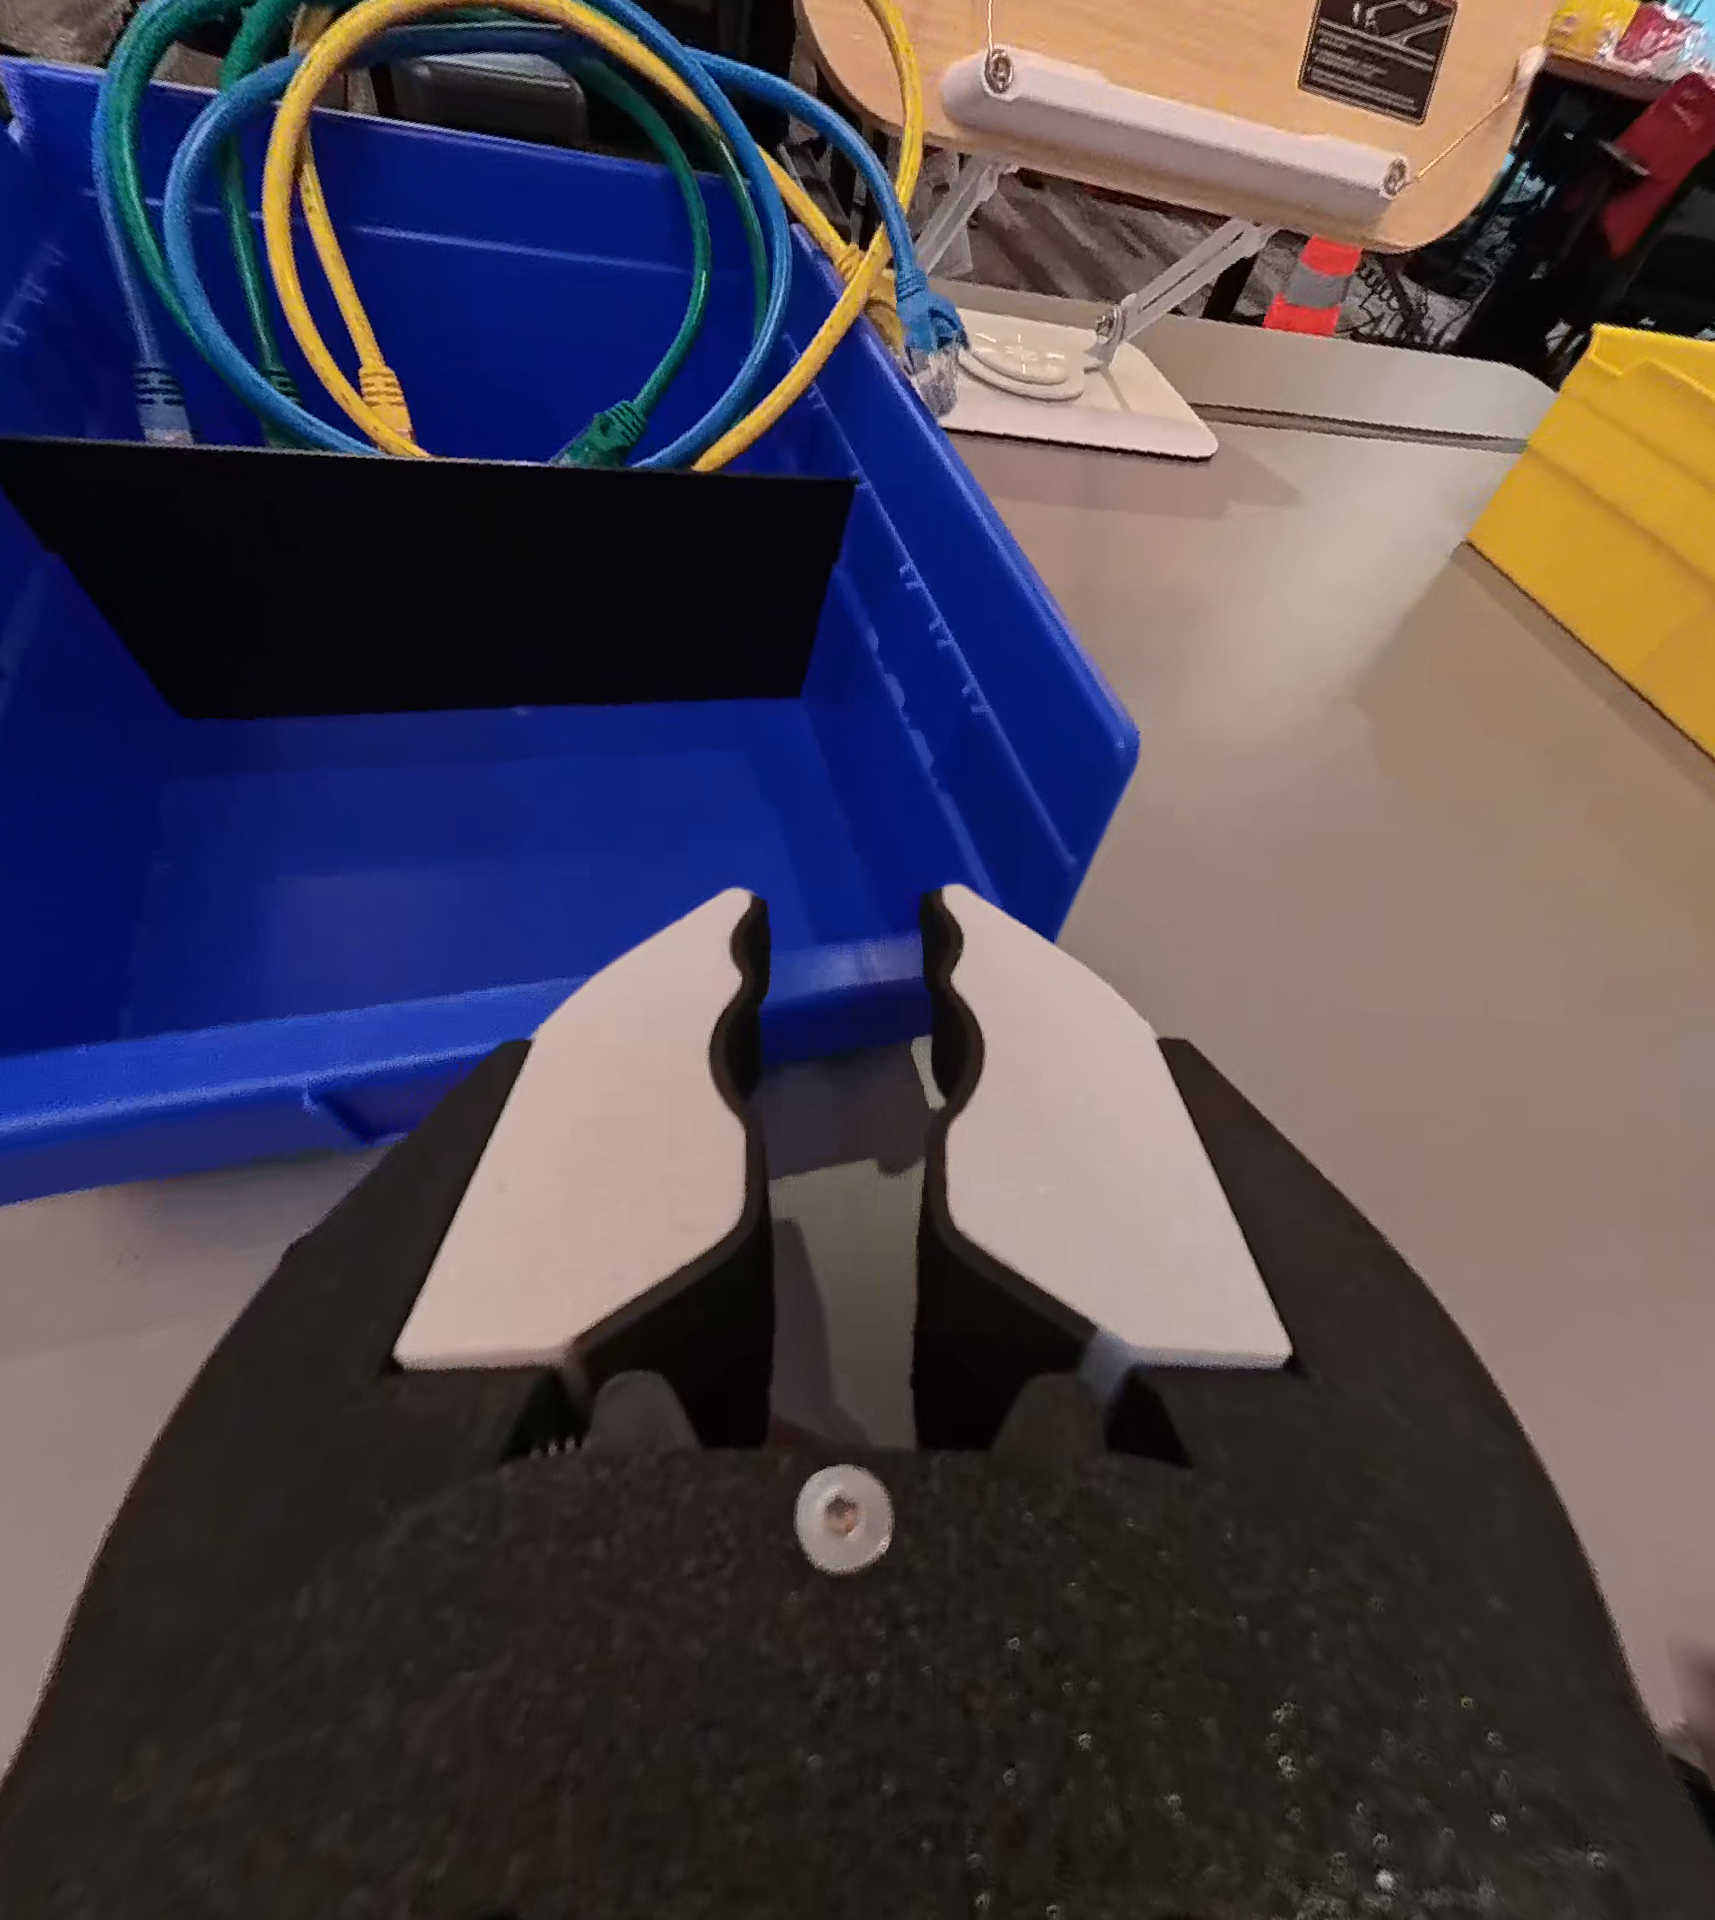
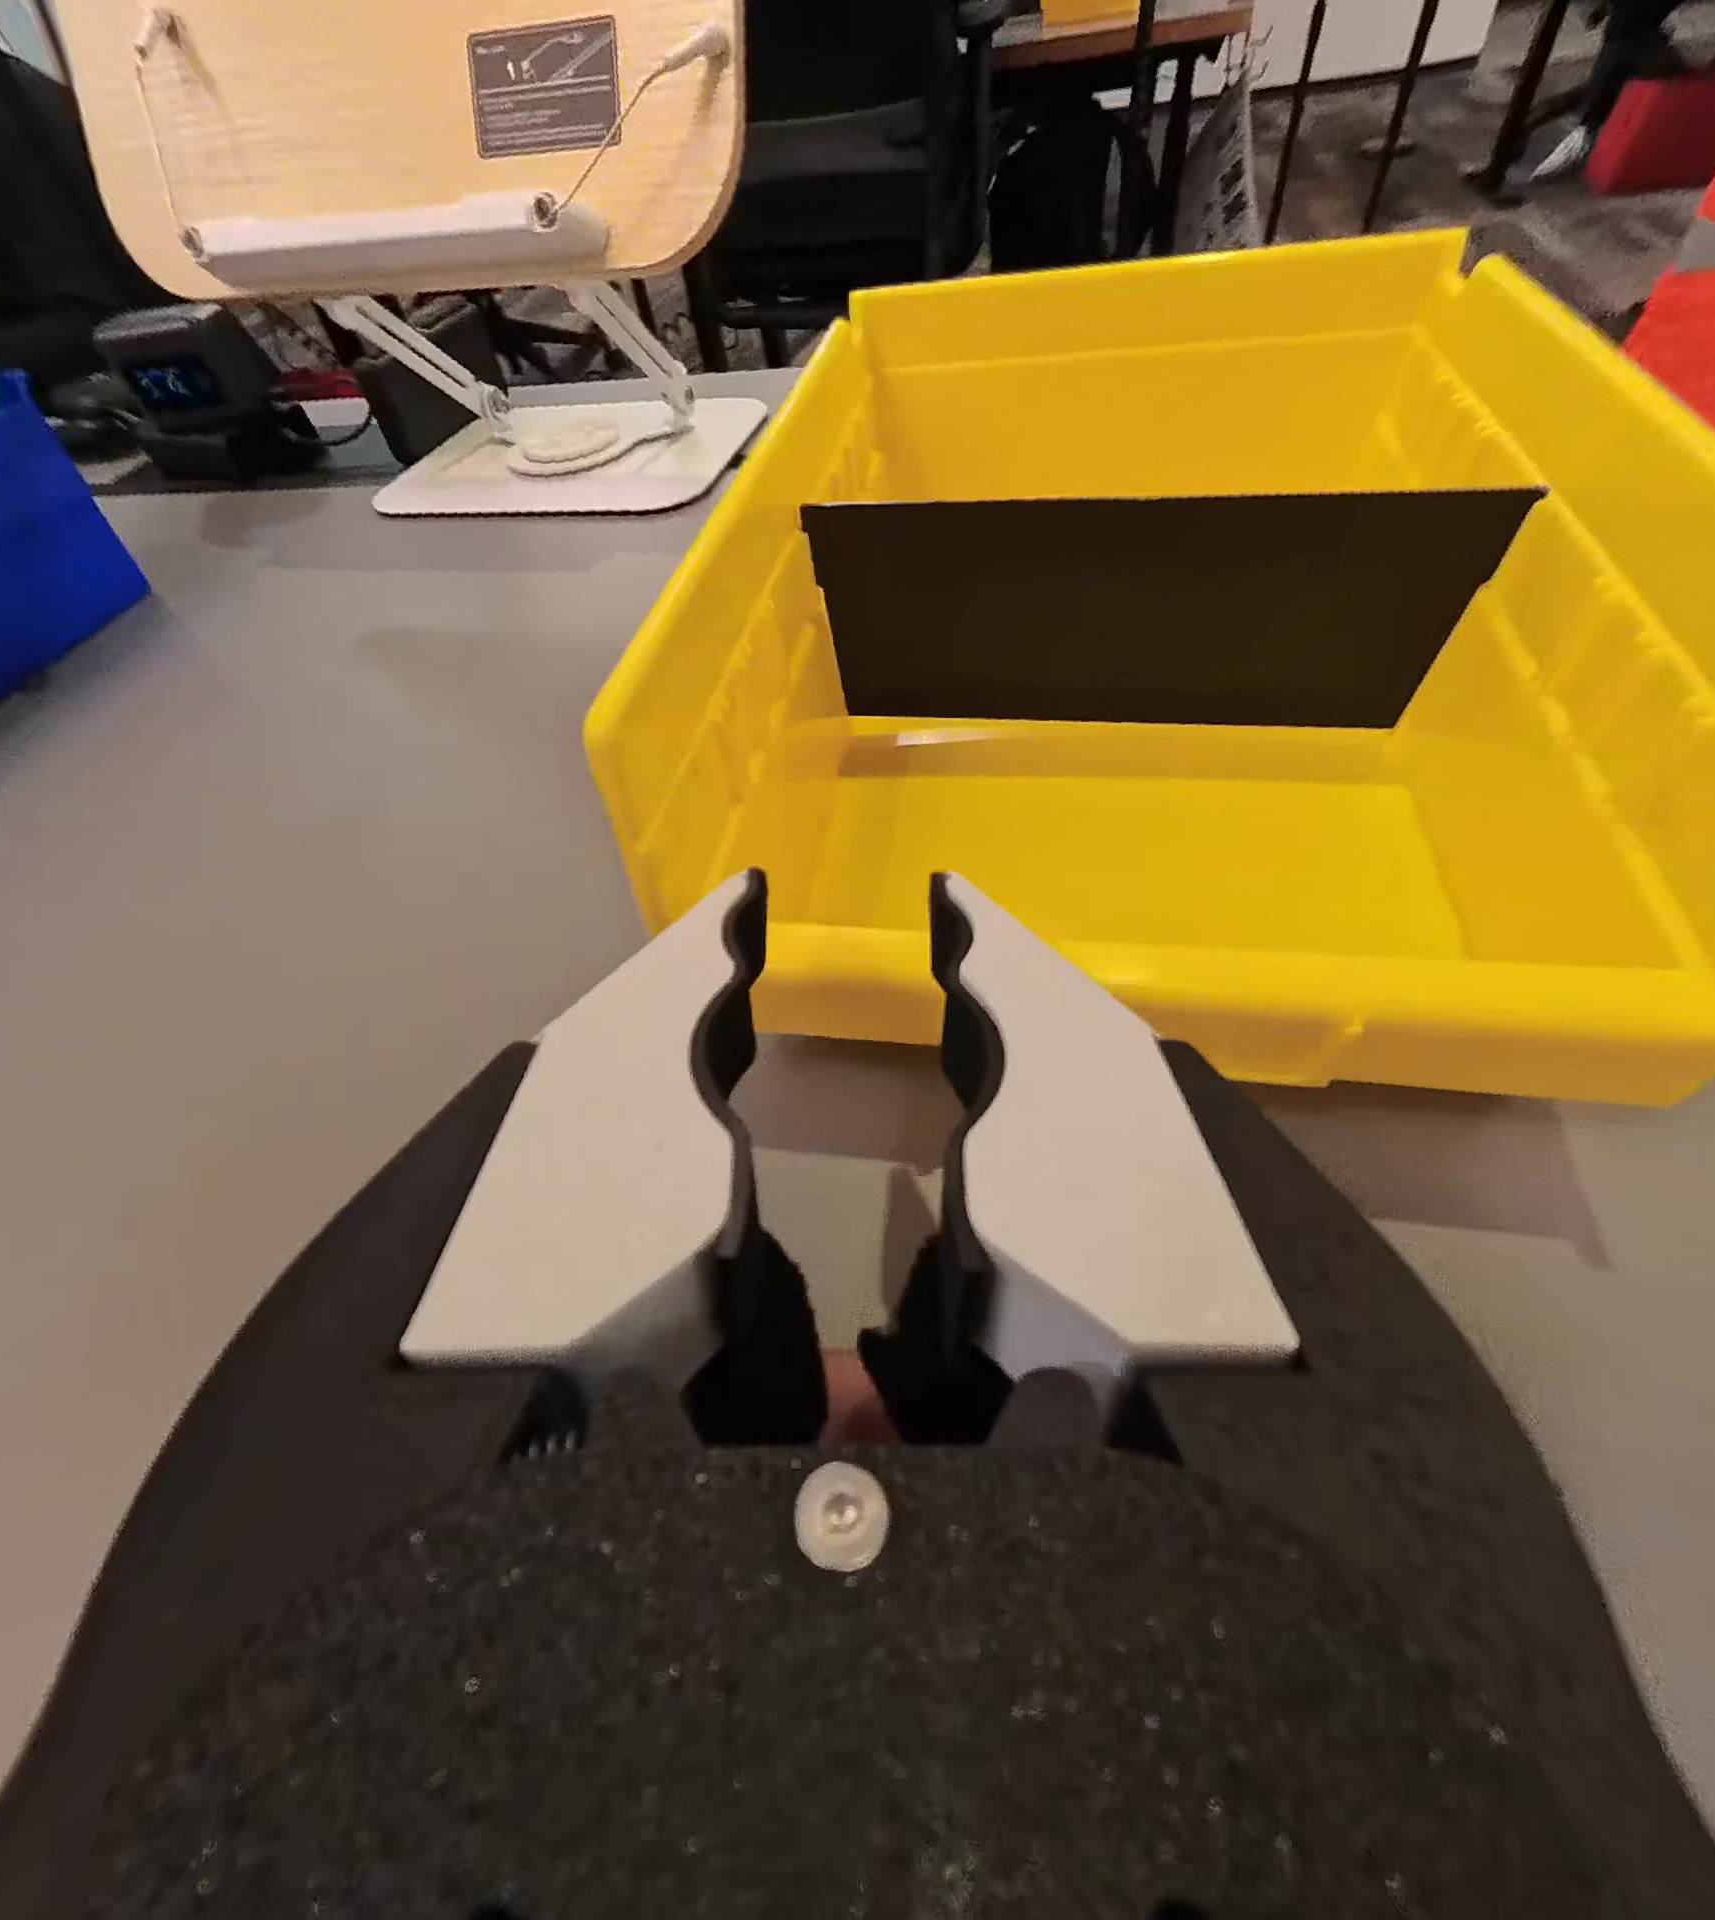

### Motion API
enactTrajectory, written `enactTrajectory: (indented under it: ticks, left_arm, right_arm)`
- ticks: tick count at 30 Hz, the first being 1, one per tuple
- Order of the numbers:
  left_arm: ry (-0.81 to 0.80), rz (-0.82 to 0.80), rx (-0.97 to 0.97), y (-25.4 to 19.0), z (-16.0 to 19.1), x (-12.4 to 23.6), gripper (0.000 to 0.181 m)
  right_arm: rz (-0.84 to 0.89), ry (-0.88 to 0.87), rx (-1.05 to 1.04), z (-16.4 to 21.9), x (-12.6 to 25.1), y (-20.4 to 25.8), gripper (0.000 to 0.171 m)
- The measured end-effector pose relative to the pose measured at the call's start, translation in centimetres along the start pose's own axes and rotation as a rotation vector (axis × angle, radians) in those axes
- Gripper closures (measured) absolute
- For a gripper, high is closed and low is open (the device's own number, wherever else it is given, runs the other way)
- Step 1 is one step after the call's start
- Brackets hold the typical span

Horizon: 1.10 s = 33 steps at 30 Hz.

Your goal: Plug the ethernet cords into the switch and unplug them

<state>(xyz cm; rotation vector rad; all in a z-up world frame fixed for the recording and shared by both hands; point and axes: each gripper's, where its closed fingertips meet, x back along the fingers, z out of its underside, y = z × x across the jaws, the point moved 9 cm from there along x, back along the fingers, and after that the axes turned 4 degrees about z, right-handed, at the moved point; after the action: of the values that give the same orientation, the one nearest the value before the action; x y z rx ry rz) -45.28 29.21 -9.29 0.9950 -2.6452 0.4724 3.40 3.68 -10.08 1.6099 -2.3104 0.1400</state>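
We see a blue plastic bin with a black divider panel; at twelve o'clock coil blue, green and yellow ethernet cords. At two o'clock sits a yellow plastic bin on the grey table.

Both grippers: black speckled bodies, grey wavy-edged fingers, silver screw.

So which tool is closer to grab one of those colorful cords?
Probably the left tool. It faces the blue bin with the cords behind the black divider. The right tool faces the yellow bin, where no cords show.
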Motion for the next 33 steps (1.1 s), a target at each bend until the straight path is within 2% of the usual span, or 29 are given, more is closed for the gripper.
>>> enactTrajectory:
  ticks: [4,11,15,17,21,25,28,30,33]
  left_arm:
    - [0.011,-0.009,-0.005,-0.1,0.6,1.1,0.151]
    - [0.077,0.085,0.049,-0.4,0.9,0.6,0.142]
    - [0.159,0.175,0.059,0.0,-2.0,-0.3,0.14]
    - [0.237,0.14,-0.011,1.3,-4.9,-1.3,0.139]
    - [0.377,0.01,-0.151,5.5,-11.3,-5.5,0.135]
    - [0.537,-0.144,-0.172,10.4,-15.0,-11.9,0.12]
    - [0.585,-0.218,-0.169,13.2,-16.4,-15.8,0.112]
    - [0.643,-0.249,-0.185,14.4,-16.8,-17.9,0.101]
    - [0.706,-0.314,-0.241,15.9,-16.7,-20.1,0.109]
  right_arm:
    - [-0.047,0.003,-0.067,-0.2,0.1,0.1,0.14]
    - [-0.096,0.035,-0.125,0.1,-0.9,0.6,0.14]
    - [-0.107,0.055,-0.12,0.2,-1.5,0.8,0.139]
    - [-0.124,0.058,-0.131,0.3,-1.5,0.9,0.139]
    - [-0.146,0.06,-0.157,0.3,-1.4,0.9,0.139]
    - [-0.156,0.06,-0.181,0.3,-1.2,0.8,0.139]
    - [-0.156,0.063,-0.196,0.4,-1.1,0.5,0.138]
    - [-0.168,0.068,-0.217,0.5,-1.0,0.4,0.138]
    - [-0.187,0.073,-0.254,0.6,-1.0,0.3,0.138]
